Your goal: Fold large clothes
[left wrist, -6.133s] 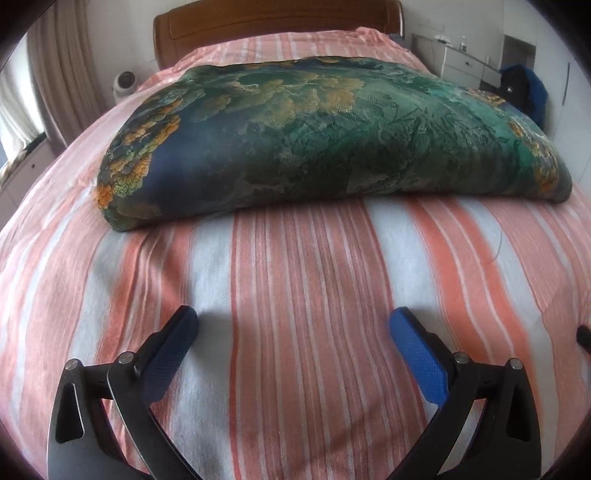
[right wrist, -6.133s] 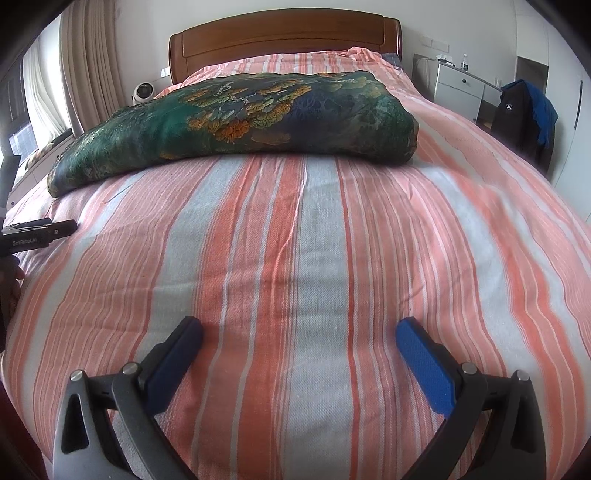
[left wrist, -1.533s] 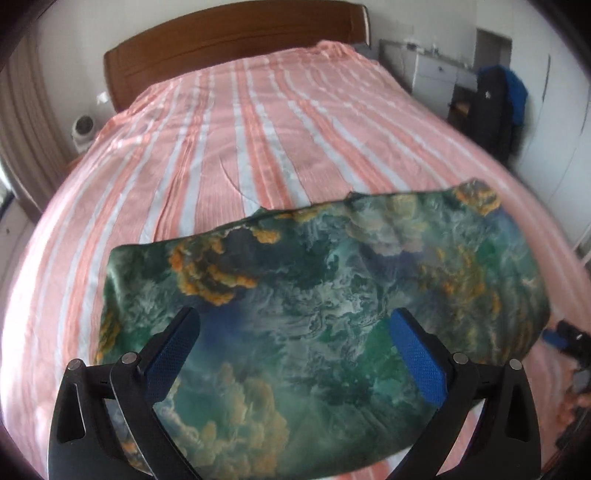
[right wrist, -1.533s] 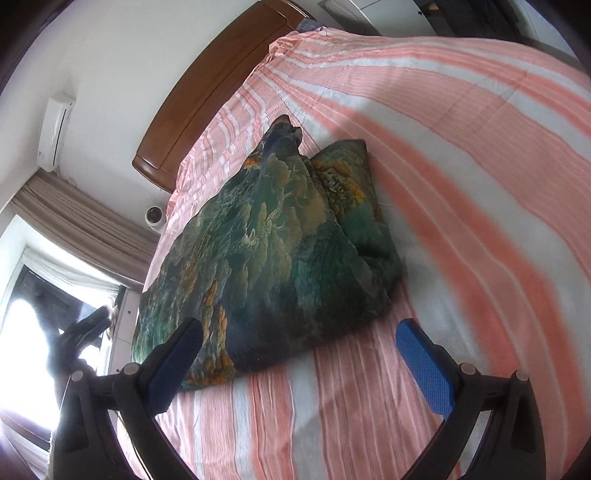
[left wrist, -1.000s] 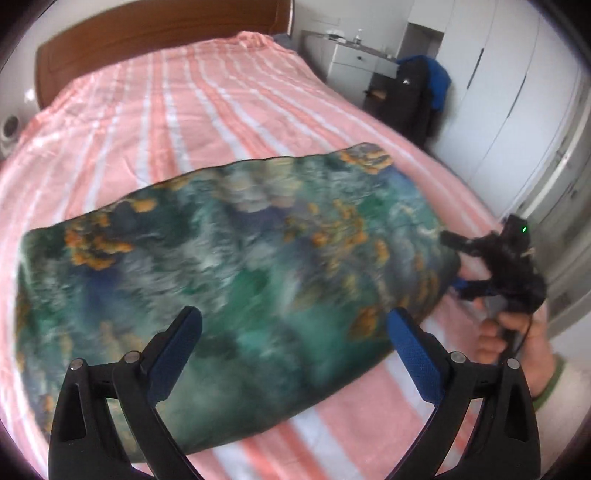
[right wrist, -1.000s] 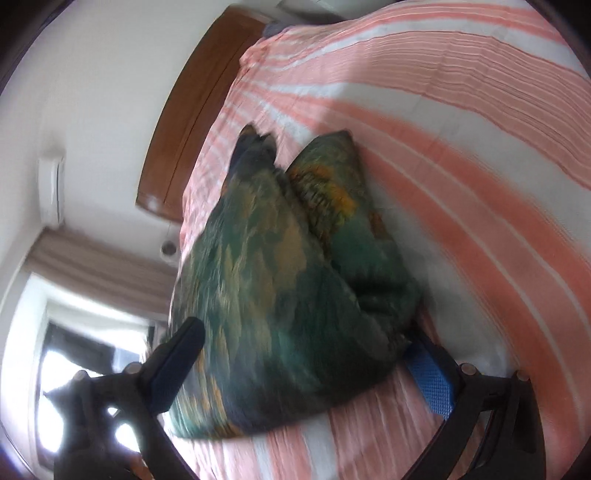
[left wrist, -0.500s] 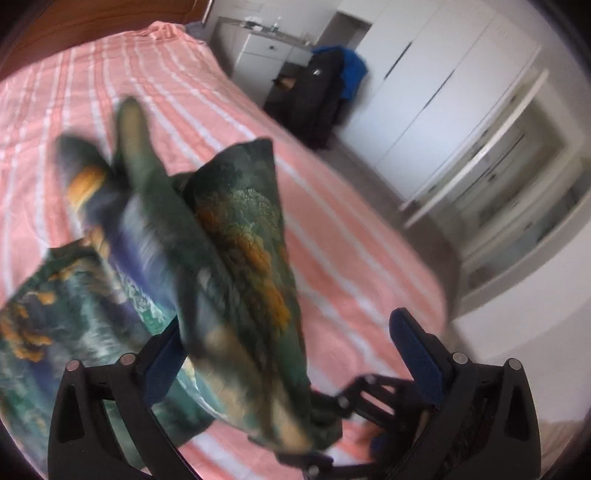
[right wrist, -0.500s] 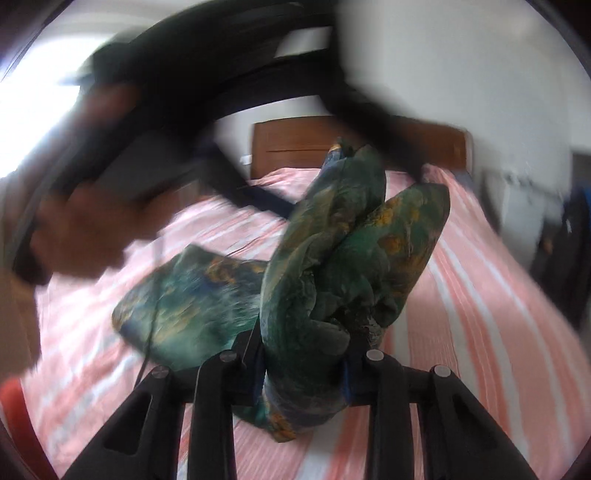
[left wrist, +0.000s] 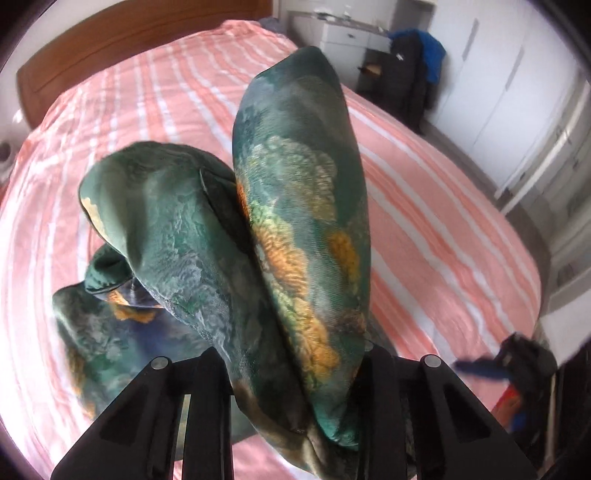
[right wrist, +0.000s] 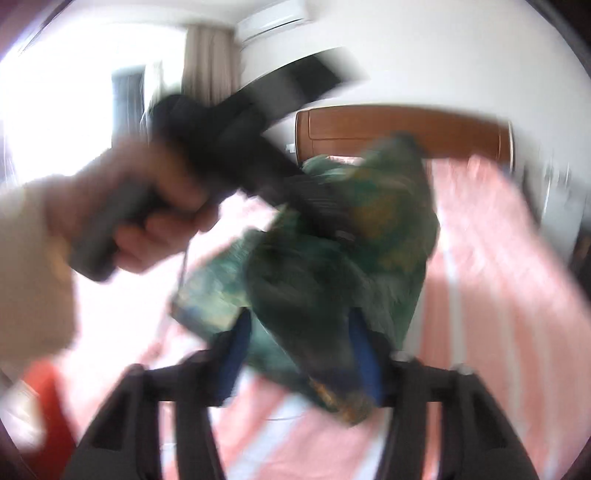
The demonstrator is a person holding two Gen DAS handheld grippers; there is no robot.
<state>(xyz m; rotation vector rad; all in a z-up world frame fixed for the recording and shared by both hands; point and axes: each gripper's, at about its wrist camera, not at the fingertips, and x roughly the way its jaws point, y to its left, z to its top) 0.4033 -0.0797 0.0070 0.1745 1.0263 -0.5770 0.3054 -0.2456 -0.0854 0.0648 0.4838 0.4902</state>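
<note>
Left wrist view: you look down over the bed (left wrist: 424, 192), its pink and white striped cover filling most of the picture, wooden headboard (left wrist: 122, 44) along the far edge.
Bed surroundings: a white dresser (left wrist: 343, 33) and a dark garment with blue on it (left wrist: 413, 74) stand past the far right corner; white cupboard doors (left wrist: 517, 103) run along the right side.
Garment: the green printed cloth with orange patches (left wrist: 295, 221) is bunched into two raised lobes above the middle of the bed, lifted at your end, with its lower part trailing toward the left side of the bed.
Left gripper (left wrist: 291, 373): your jaws are closing, and the gathered cloth sits between them, pressed on both sides.
Right gripper (right wrist: 299, 350): in the right wrist view, badly blurred, your blue pads flank a fold of the same cloth (right wrist: 332, 258); the jaws are opening, and you cannot tell whether the pads touch it.
Left hand (right wrist: 147, 206): it grips the other tool's handle at the left of that view, a pale sleeve (right wrist: 29, 266) behind it.
</note>
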